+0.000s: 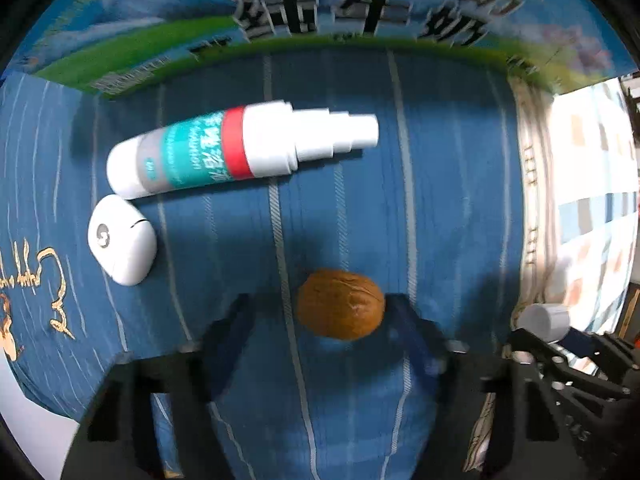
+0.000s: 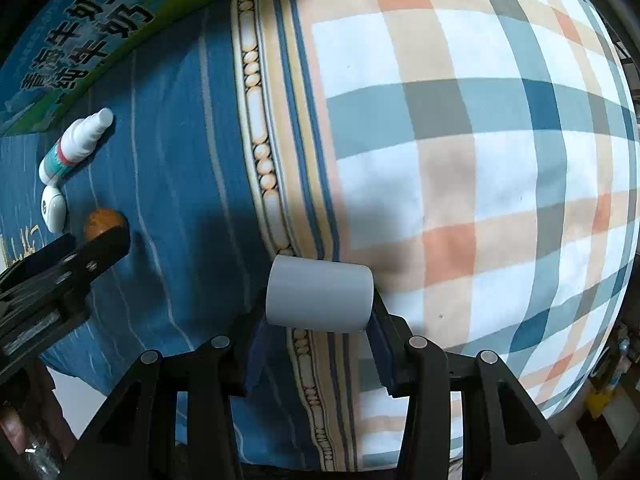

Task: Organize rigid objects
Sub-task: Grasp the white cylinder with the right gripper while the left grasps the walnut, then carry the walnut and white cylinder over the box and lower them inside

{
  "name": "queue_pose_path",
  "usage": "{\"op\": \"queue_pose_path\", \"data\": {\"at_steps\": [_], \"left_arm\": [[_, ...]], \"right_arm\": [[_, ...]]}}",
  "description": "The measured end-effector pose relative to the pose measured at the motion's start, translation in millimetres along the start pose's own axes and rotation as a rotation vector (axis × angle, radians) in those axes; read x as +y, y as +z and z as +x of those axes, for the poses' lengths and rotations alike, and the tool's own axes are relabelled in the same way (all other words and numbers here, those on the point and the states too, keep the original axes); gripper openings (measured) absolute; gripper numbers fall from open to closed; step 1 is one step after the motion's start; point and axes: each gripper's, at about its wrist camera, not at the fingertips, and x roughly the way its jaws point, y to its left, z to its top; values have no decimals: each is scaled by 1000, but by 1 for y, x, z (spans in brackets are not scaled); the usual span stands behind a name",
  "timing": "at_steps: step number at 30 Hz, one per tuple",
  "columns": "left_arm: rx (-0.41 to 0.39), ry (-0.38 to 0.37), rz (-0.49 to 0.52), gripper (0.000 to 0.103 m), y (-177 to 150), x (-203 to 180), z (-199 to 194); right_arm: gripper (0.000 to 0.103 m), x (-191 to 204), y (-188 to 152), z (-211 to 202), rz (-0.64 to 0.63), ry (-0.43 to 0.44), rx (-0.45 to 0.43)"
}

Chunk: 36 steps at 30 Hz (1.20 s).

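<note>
Left gripper (image 1: pixel 320 320) wide open, jaws either side of walnut (image 1: pixel 340 304); right finger touching nut, left finger apart, nothing gripped. Walnut on blue cloth (image 1: pixel 440 200), near side of spray bottle (image 1: pixel 240 148). Bottle lying flat, just in front of milk carton (image 1: pixel 160 40). White earbud case (image 1: pixel 122 240) touching bottle's base end, left of walnut. Right gripper (image 2: pixel 320 320) closed on grey cylinder (image 2: pixel 320 296), held sideways above cloth border, well right of walnut.
</note>
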Motion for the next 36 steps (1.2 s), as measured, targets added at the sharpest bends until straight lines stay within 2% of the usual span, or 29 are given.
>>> {"op": "queue_pose_path", "data": {"at_steps": [4, 6, 10, 11, 12, 18, 23, 28, 34, 36], "left_arm": [[-11, -3, 2, 49, -1, -2, 1], [-23, -3, -6, 39, -5, 0, -1], [-36, -11, -19, 39, -5, 4, -8], [-44, -12, -24, 39, -7, 4, -10], [-46, -19, -26, 39, -2, 22, -11], [-83, -90, -69, 39, -22, 38, -40], [-154, -148, -88, 39, -39, 52, -85], [-274, -201, -86, 39, -41, 60, -154], [-388, -260, -76, 39, -12, 66, -216], [-422, -249, -71, 39, 1, 69, -231]], "right_arm": [[48, -5, 5, -1, 3, -10, 3], [48, -4, 6, 0, 8, -11, 5], [47, -2, 7, -1, -2, -12, 3], [47, 1, 16, 0, -9, -13, 4], [47, 3, 15, -2, -18, -15, 2], [47, 12, 8, -16, -73, -10, -26], [47, 28, -3, -46, -123, 14, -81], [47, 46, -8, -89, -166, 55, -158], [47, 78, 3, -158, -207, 118, -254], [47, 89, 13, -181, -223, 135, -289]]}}
